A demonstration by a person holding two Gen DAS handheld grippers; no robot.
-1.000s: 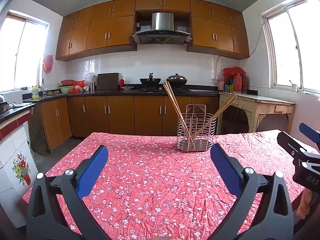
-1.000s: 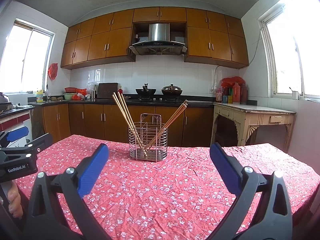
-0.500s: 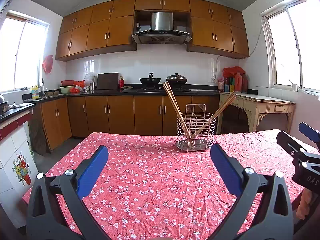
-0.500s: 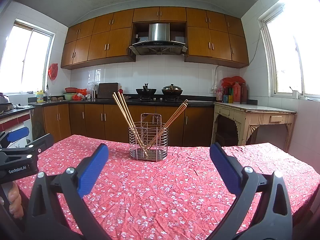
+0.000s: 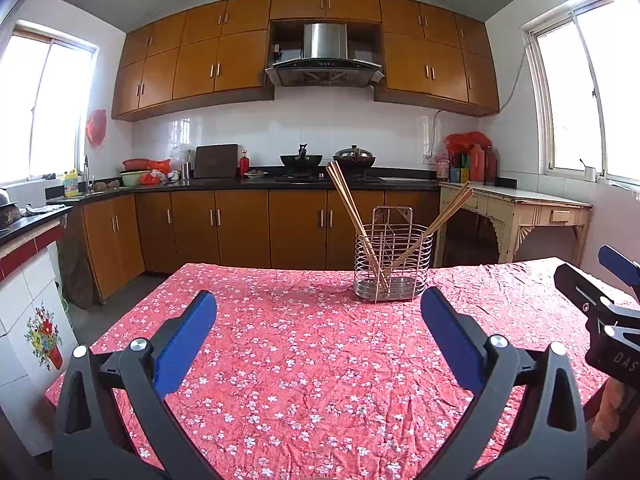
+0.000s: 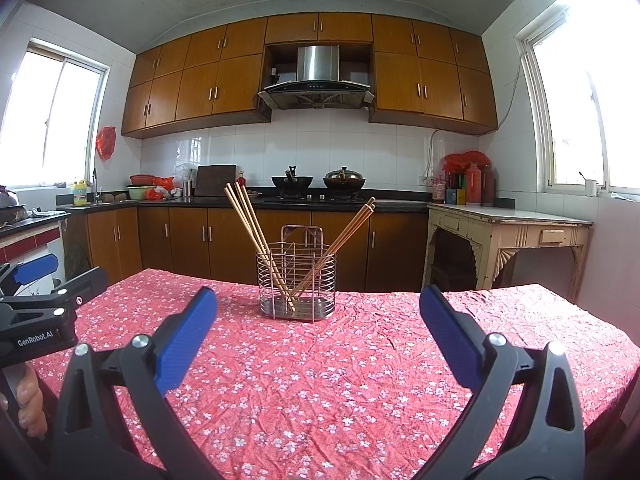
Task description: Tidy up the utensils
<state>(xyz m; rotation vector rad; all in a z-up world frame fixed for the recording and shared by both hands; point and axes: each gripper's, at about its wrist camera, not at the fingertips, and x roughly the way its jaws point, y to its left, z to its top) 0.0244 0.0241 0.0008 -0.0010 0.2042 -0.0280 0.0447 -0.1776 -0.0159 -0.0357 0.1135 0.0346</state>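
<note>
A wire utensil basket [image 5: 394, 264] [image 6: 297, 280] stands near the far edge of the table, which is covered by a red floral cloth [image 5: 304, 344] [image 6: 320, 360]. Wooden chopsticks [image 5: 354, 216] [image 6: 256, 232] lean out of it to the left, and more chopsticks [image 5: 440, 216] [image 6: 340, 236] lean to the right. My left gripper [image 5: 318, 320] is open, low over the near part of the table, with nothing between its blue pads. My right gripper [image 6: 318, 320] is open too, holding nothing. Each gripper shows at the side of the other's view, held by a hand [image 6: 30, 400].
Behind the table runs a kitchen counter [image 5: 256, 182] with wooden cabinets, a stove with a wok [image 5: 301, 159] and a lidded pot [image 5: 354, 156]. A pale side table [image 5: 516, 204] stands at the right wall. The floor drops away past the table's left edge.
</note>
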